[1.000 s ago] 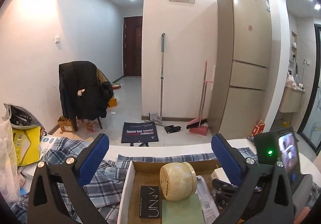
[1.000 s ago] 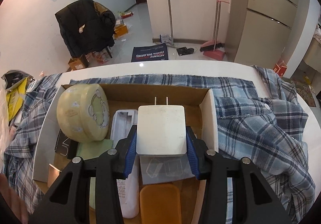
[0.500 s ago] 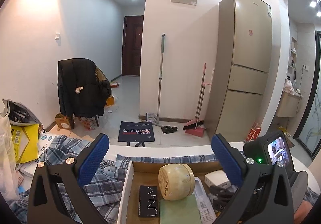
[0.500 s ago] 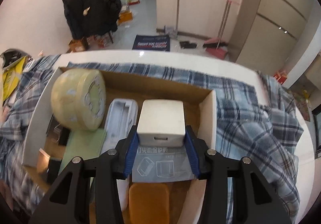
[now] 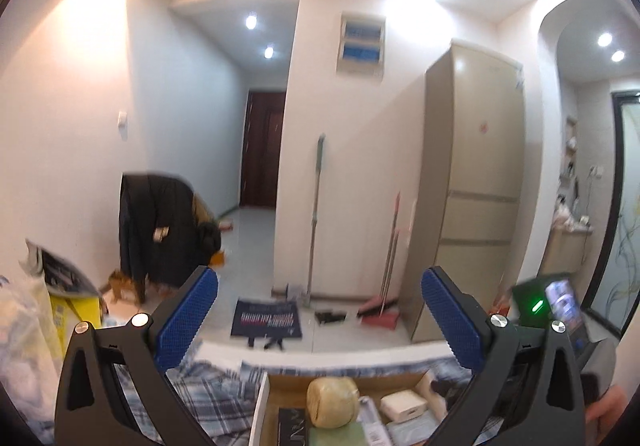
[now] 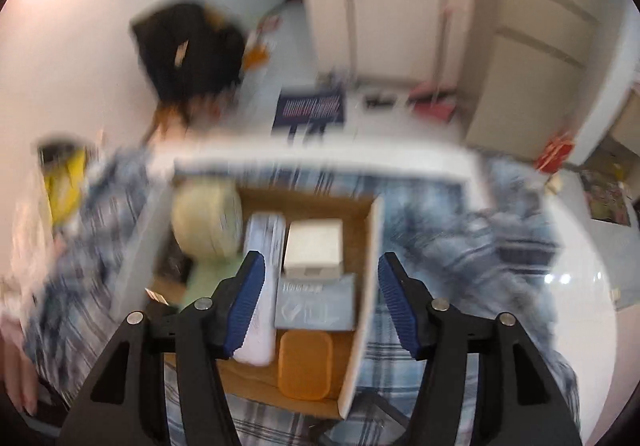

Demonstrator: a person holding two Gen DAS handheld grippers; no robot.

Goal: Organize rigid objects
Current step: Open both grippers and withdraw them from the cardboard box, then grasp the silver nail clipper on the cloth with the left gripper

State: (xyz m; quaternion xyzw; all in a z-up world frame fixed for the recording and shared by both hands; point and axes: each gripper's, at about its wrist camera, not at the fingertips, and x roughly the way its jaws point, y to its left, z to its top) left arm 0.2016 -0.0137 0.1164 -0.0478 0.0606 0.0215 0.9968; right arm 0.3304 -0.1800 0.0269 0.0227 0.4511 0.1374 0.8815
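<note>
The right gripper (image 6: 320, 306) has just been opening; its jaws stand apart above the box (image 6: 374, 246) with nothing between the pads. Below them the white charger (image 6: 314, 248) lies in the box near its right wall, on a grey packet (image 6: 316, 302), beside the tape roll (image 6: 206, 222). The left gripper (image 5: 318, 326) gapes wide, empty, over the box's near edge.

The right gripper (image 6: 321, 304) hangs above the cardboard box (image 6: 370, 286), its jaws having just been opening, nothing between them. Below lies the white charger (image 6: 314, 250), beside a long white case (image 6: 262, 246), a yellow roll (image 6: 208, 222) and an orange lid (image 6: 306, 364). The view is blurred.
</note>
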